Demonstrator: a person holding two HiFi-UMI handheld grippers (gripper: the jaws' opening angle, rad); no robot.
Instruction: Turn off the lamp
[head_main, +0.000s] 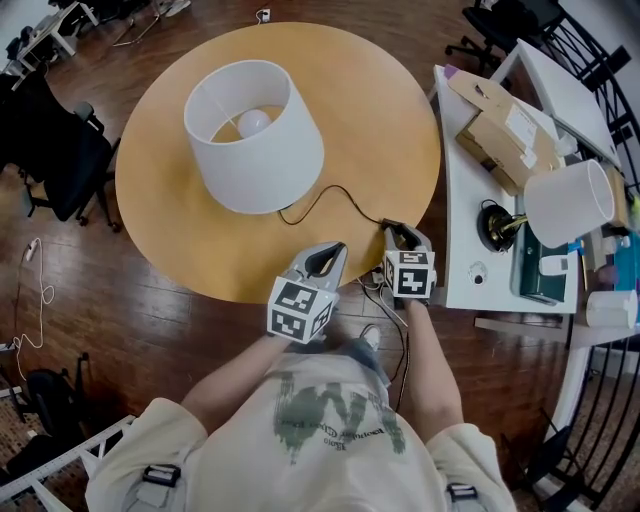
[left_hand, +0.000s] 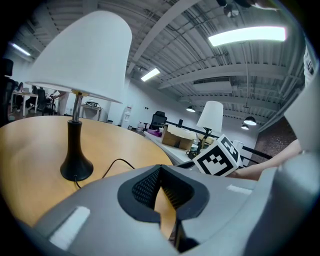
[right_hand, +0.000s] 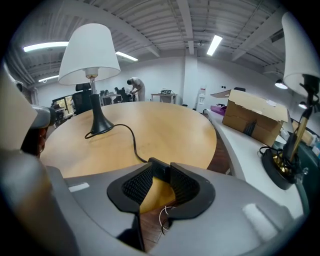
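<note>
The lamp has a white shade (head_main: 255, 135) and stands on the round wooden table (head_main: 380, 110); its black base (left_hand: 76, 167) shows in the left gripper view. Its black cord (head_main: 340, 195) runs to the table's near edge, where the inline switch (right_hand: 159, 167) lies. My right gripper (head_main: 400, 238) is at that edge. In the right gripper view (right_hand: 159, 174) its jaws stand a little apart, with the black switch right at their tips; no grip shows. My left gripper (head_main: 328, 258) hovers just left of it with its jaws together (left_hand: 160, 172) and nothing in them.
A white desk (head_main: 460, 200) stands to the right of the table, with a second lamp (head_main: 570, 203) and a cardboard box (head_main: 505, 135) on it. A black chair (head_main: 50, 150) is at the left. Loose cables (head_main: 385, 300) hang below the table's edge.
</note>
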